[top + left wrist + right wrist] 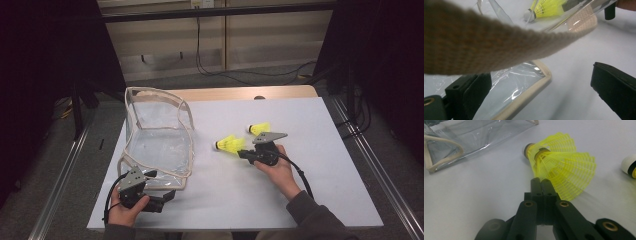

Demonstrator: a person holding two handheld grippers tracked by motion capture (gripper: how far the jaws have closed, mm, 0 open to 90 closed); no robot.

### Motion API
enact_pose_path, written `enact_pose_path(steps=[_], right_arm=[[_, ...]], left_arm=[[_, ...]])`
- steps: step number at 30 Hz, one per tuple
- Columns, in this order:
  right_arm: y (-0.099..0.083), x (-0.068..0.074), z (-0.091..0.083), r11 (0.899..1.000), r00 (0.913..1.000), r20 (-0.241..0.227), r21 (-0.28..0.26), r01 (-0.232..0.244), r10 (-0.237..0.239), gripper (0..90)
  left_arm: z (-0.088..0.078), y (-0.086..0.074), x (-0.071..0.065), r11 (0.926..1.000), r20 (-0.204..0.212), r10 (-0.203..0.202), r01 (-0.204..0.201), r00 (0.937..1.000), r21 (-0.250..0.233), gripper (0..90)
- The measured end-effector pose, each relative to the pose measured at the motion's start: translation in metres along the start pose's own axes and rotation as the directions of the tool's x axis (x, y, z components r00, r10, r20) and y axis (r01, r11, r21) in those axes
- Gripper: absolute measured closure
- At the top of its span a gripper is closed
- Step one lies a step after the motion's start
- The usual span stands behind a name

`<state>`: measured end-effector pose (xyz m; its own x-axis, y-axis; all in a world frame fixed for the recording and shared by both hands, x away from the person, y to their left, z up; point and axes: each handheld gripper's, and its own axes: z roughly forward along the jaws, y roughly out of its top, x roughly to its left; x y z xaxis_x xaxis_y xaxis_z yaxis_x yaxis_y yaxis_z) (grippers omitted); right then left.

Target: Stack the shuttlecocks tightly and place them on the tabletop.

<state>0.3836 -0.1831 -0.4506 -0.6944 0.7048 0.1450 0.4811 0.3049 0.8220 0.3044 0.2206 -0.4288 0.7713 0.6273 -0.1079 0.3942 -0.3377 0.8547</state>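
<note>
Right now the right gripper (541, 182) has its jaws pinched on the skirt of a yellow mesh shuttlecock (560, 167) with a white cork tip, near the middle of the desk (320, 165). Left gripper (544, 85) jaws stand wide beside a clear bag (160, 135).

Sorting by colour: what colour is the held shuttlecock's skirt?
Bright yellow; the shuttlecock shows best in the right gripper view.
</note>
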Motion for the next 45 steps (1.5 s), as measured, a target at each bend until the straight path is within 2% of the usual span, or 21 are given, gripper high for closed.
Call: enact_pose_path(steps=[10,15,24,33,40,45], right_arm=[[0.0046,0.0010,0.0012,1.000,0.9998,-0.012,-0.009,0.016,-0.016,90.0],[0.0055,0.0043,0.0013,0.999,0.9990,-0.029,0.007,0.035,-0.035,90.0],[0.0050,0.0028,0.0010,0.999,0.9991,-0.023,0.009,0.034,-0.034,90.0],[0.0046,0.0021,0.0024,1.000,0.9996,0.004,0.007,0.028,-0.028,89.0],[0.0045,0.0014,0.0020,1.000,0.9996,0.014,-0.006,0.024,-0.024,82.5],[0.0041,0.0010,0.0007,1.000,0.9997,0.019,-0.009,0.014,-0.013,72.7]], left_arm=[[-0.0002,-0.0001,-0.0002,1.0000,-0.001,0.000,0.000,1.0000,0.001,3.4],[-0.0003,-0.0003,-0.0004,1.0000,-0.001,-0.003,0.003,1.0000,0.000,3.4],[-0.0002,-0.0006,-0.0003,1.0000,-0.003,-0.004,0.004,1.0000,0.002,3.4],[-0.0003,-0.0005,-0.0005,1.0000,-0.003,-0.006,0.006,1.0000,0.003,3.4],[-0.0003,-0.0006,-0.0004,1.0000,-0.002,-0.002,0.002,1.0000,0.004,3.4],[-0.0005,-0.0005,-0.0003,1.0000,-0.003,0.001,-0.001,1.0000,0.006,3.5]])
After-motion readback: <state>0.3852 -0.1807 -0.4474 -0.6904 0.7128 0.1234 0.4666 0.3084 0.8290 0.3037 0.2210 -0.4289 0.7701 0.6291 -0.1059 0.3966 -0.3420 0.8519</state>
